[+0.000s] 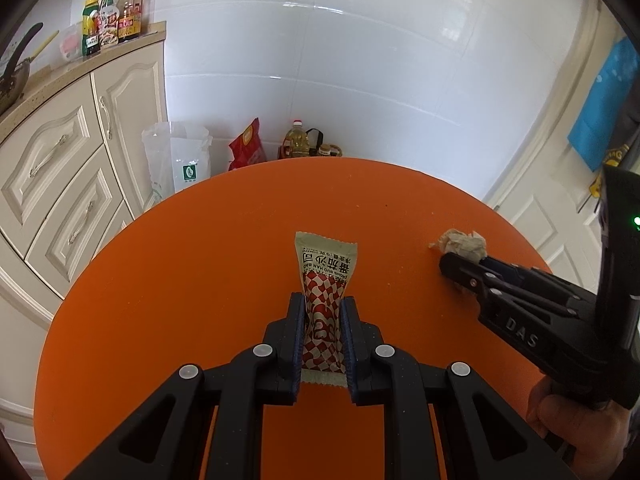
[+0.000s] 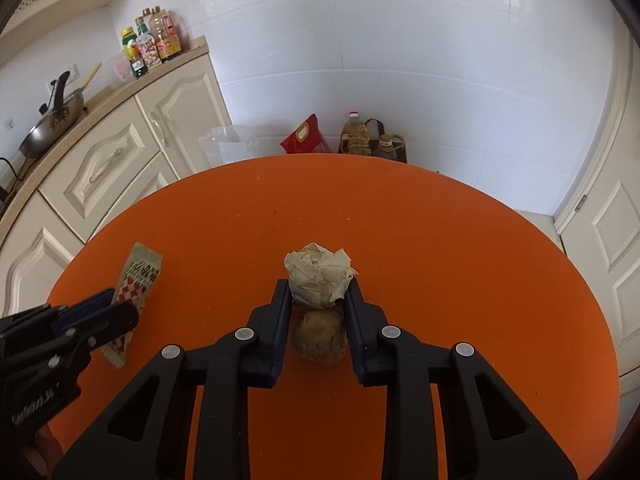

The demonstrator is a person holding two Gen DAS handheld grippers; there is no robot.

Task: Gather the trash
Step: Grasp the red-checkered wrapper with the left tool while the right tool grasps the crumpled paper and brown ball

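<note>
My left gripper (image 1: 322, 300) is shut on a red-and-white checked ketchup sachet (image 1: 325, 276), which sticks out forward between the fingers over the round orange table (image 1: 180, 272). The sachet also shows in the right wrist view (image 2: 136, 280), held by the left gripper (image 2: 124, 304). My right gripper (image 2: 318, 290) is shut on a crumpled beige paper ball (image 2: 318, 276); a brown round lump (image 2: 320, 336) lies on the table just below it, between the fingers. In the left wrist view the right gripper (image 1: 452, 266) holds the paper ball (image 1: 460, 242) at the table's right.
Cream cabinets (image 1: 68, 168) stand left of the table, with sauce bottles (image 1: 112, 16) and a wok (image 2: 52, 124) on the counter. On the floor behind the table are a white plastic bag (image 1: 180, 156), a red bag (image 1: 248, 146) and an oil bottle (image 1: 298, 140). A door (image 2: 612, 240) is at right.
</note>
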